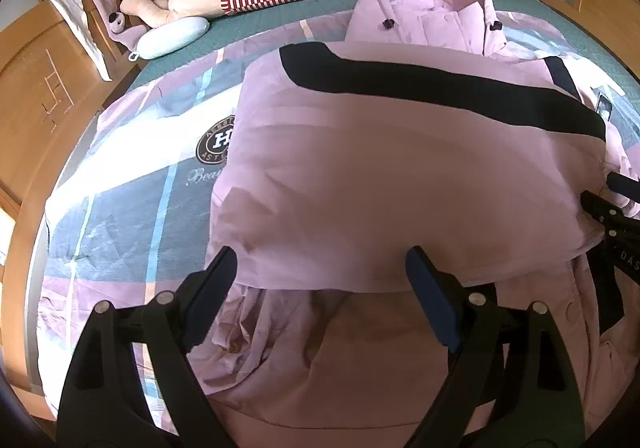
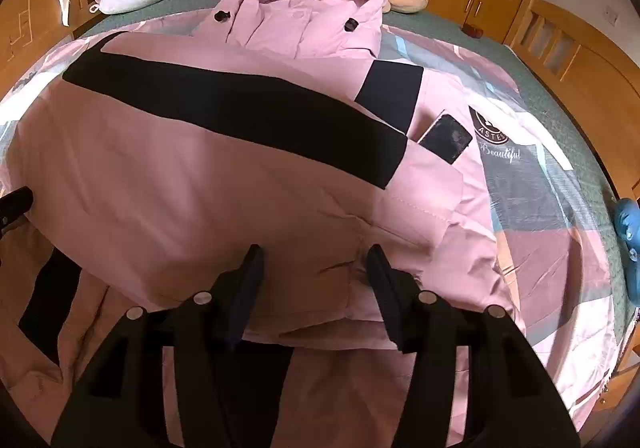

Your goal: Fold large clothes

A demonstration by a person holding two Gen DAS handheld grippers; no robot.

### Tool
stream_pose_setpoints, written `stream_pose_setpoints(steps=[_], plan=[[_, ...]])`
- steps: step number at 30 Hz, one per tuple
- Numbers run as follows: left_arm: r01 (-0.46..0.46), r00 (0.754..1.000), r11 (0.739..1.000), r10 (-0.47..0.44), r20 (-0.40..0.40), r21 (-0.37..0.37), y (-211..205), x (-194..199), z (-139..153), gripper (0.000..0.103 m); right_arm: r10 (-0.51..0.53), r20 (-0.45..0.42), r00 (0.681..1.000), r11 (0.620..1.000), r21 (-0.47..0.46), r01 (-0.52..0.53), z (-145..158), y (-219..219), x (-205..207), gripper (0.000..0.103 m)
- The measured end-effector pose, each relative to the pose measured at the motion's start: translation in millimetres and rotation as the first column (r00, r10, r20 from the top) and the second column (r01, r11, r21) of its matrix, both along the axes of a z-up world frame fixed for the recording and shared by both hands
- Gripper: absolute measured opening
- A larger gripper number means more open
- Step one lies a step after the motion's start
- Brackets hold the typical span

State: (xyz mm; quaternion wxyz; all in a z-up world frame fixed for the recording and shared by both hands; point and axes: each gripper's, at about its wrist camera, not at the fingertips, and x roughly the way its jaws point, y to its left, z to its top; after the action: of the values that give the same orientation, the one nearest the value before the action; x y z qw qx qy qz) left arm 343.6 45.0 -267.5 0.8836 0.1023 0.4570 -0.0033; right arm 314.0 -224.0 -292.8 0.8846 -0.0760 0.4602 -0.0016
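On the bed (image 1: 120, 208) we see the pink hooded jacket (image 1: 400, 168) lying folded, left gripper (image 1: 320, 280) spread wide and right gripper (image 2: 316, 284) parted, neither clamping fabric.

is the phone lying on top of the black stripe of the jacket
No, in the right wrist view the phone lies beside the black stripe, on the pink jacket.

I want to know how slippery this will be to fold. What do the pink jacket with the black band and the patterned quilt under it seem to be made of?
The pink jacket with the black band looks like a smooth, tightly woven synthetic shell over padding: it is puffy, with soft rounded creases and a faint sheen. The patterned quilt looks like printed cotton or a cotton blend: matte, flat, with fine wrinkles. Neither can be confirmed by sight alone.
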Motion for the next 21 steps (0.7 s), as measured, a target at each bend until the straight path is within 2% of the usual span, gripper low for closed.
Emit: stream_pose_setpoints(steps=[1,5,8,10,14,18,21], plan=[[-0.001,1.0,1.0,0.001,-0.004,0.001,0,0,-1,0.088,-0.004,0.0,1.0,1.0,-0.003,0.004,-1,-1,0,0.061],[-0.017,1.0,1.0,0.017,-0.02,0.013,0,4,-7,0.096,-0.076,-0.006,0.997,0.997,-0.015,0.076,-5,-12,6,0.09],[-0.03,0.999,0.999,0.031,-0.035,0.015,2,5,-11,0.101,-0.131,-0.043,0.99,0.989,0.067,0.133,-10,-28,12,0.102],[-0.031,0.997,0.999,0.031,-0.065,0.008,3,6,-16,0.101,-0.141,-0.069,0.988,0.98,0.13,0.149,-13,-38,15,0.102],[-0.067,0.982,0.998,0.062,-0.178,-0.018,10,13,-39,0.101,-0.134,-0.045,0.99,0.985,0.107,0.138,-14,-33,12,0.102],[-0.104,0.989,0.995,0.105,-0.102,0.014,7,5,-22,0.101,-0.133,-0.022,0.991,0.983,0.122,0.135,-15,-34,9,0.102],[-0.086,0.996,0.996,0.087,-0.01,0.029,-7,-6,0,0.101,-0.132,0.001,0.991,0.982,0.133,0.131,-15,-35,6,0.102]])
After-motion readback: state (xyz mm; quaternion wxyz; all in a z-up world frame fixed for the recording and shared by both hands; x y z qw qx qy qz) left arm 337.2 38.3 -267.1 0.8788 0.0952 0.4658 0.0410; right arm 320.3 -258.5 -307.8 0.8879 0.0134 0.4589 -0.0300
